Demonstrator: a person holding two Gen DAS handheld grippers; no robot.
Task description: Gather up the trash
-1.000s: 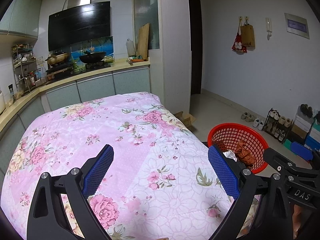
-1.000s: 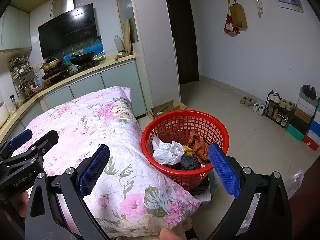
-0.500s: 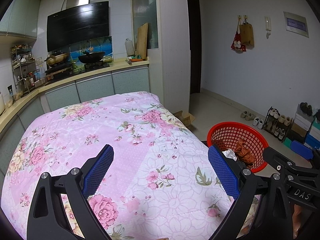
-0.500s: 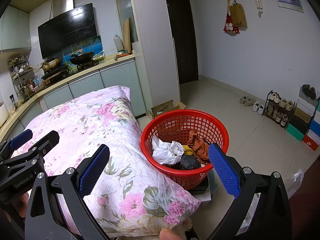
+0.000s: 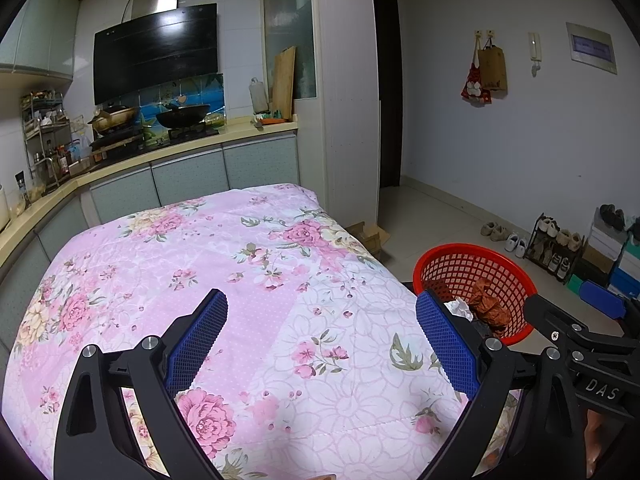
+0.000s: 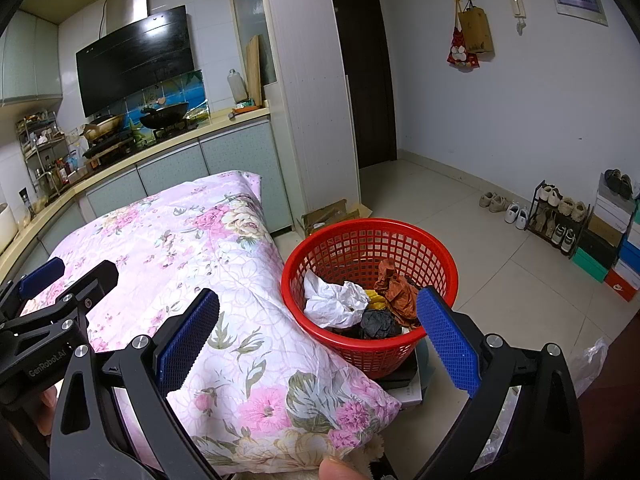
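Your left gripper (image 5: 320,336) hangs over the pink floral quilted cover (image 5: 224,264), blue-padded jaws spread wide with nothing between them. To the cover's right, touching its edge, sits the round red plastic mesh basket (image 6: 370,240), holding crumpled white paper (image 6: 334,306), a black wad (image 6: 376,322) and a brown crumpled wrapper (image 6: 396,290). Your right gripper (image 6: 316,338) is likewise wide apart and empty, framing the basket's near rim.
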